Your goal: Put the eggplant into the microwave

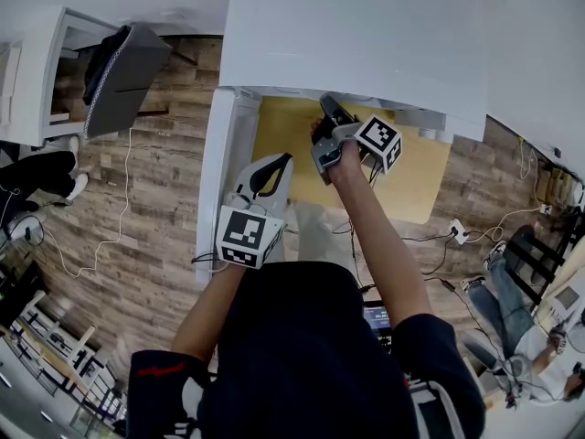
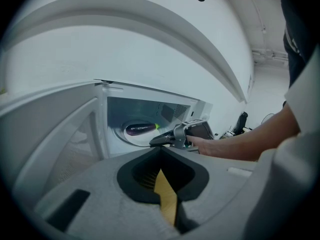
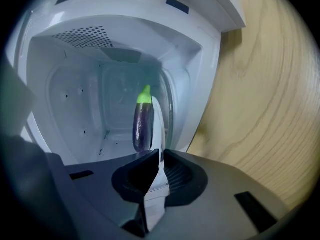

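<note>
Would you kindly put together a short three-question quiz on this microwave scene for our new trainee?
1. True or false: the eggplant already lies inside the microwave.
2. What is clamped between the jaws of the right gripper? A) the eggplant B) nothing C) a cup
3. In one word: is the microwave's door open or closed?

Key:
1. True.
2. B. The jaws stand almost together with nothing in them, just short of the eggplant.
3. Open.
</note>
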Demonstrator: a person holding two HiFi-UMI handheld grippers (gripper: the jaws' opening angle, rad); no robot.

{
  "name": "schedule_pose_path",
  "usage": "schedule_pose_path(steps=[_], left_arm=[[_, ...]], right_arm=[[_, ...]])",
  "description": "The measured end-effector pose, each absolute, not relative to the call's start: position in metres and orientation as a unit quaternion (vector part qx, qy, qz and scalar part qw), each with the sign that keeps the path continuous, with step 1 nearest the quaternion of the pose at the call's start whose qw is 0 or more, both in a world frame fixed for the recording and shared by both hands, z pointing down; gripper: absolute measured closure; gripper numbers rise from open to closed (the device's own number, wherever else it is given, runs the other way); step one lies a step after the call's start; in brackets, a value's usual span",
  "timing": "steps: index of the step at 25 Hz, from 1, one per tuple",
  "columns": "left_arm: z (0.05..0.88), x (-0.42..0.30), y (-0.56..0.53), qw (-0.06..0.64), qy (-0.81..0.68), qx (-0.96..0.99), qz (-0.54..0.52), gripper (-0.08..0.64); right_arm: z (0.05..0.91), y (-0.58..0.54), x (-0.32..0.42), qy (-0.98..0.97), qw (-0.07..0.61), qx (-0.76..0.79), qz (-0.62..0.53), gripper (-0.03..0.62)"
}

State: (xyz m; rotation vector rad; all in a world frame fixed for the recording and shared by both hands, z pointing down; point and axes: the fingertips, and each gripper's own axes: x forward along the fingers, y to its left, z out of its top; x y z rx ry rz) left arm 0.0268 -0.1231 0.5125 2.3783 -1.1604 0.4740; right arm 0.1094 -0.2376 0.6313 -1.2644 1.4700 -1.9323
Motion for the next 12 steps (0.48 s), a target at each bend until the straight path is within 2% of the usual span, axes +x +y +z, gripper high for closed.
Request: schedule_pose_path(steps=[12], left_arm=[[0.5132,0.0278,-0.126,0.224,-0.421,0.862,0.172,0.546]], right_arm=[[0.6274,-0.2406,0.1094,0.523,0.214,-0.446,-0.694,0.558]])
